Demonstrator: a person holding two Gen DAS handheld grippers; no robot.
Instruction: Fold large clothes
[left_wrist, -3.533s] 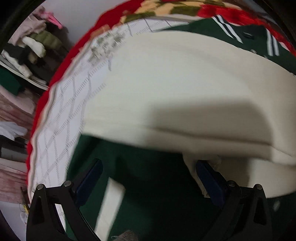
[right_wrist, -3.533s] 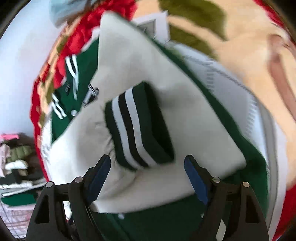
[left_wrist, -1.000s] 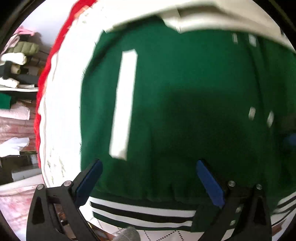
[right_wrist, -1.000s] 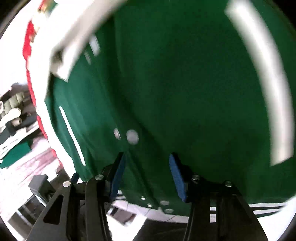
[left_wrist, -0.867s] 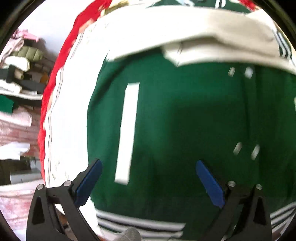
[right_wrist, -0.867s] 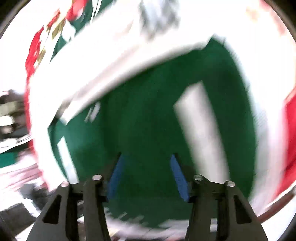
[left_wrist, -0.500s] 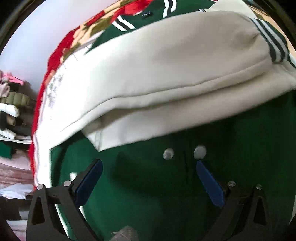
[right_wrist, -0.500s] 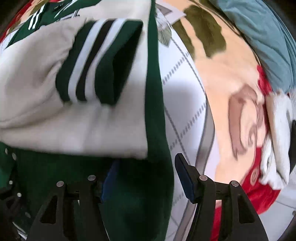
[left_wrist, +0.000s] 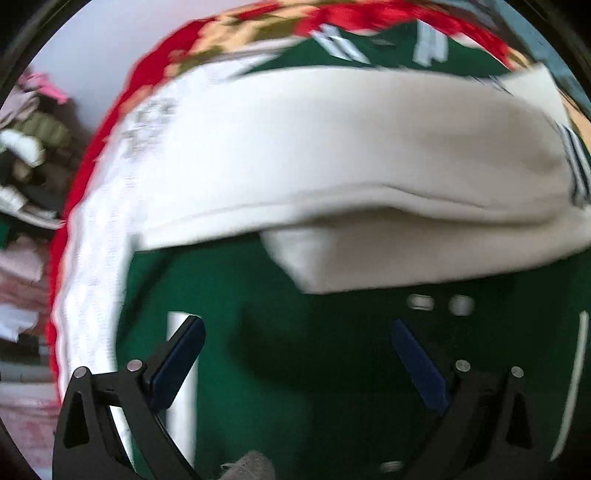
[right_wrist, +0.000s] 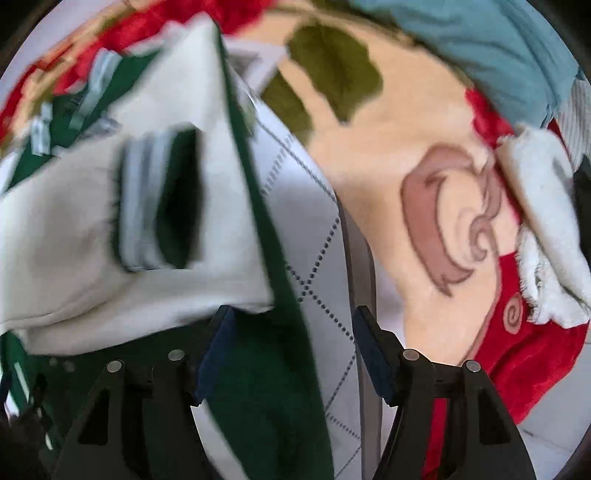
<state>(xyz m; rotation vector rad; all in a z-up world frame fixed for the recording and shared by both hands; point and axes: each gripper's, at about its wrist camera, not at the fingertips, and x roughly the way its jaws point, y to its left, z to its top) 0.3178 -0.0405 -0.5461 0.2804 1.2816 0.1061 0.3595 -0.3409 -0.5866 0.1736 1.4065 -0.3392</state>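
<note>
On the bed, a green jacket (left_wrist: 332, 369) lies spread over a white quilted sheet (right_wrist: 317, 236), its cream sleeves (left_wrist: 332, 155) folded across it. One striped cuff (right_wrist: 162, 199) rests on top. Over the green cloth, the left gripper (left_wrist: 295, 354) hangs with its jaws wide apart, holding nothing. At the jacket's right edge, the right gripper (right_wrist: 291, 354) has jaws opening, the edge between them. Farther right are a red flowered blanket (right_wrist: 424, 155) and a blue cloth (right_wrist: 480, 48).
</note>
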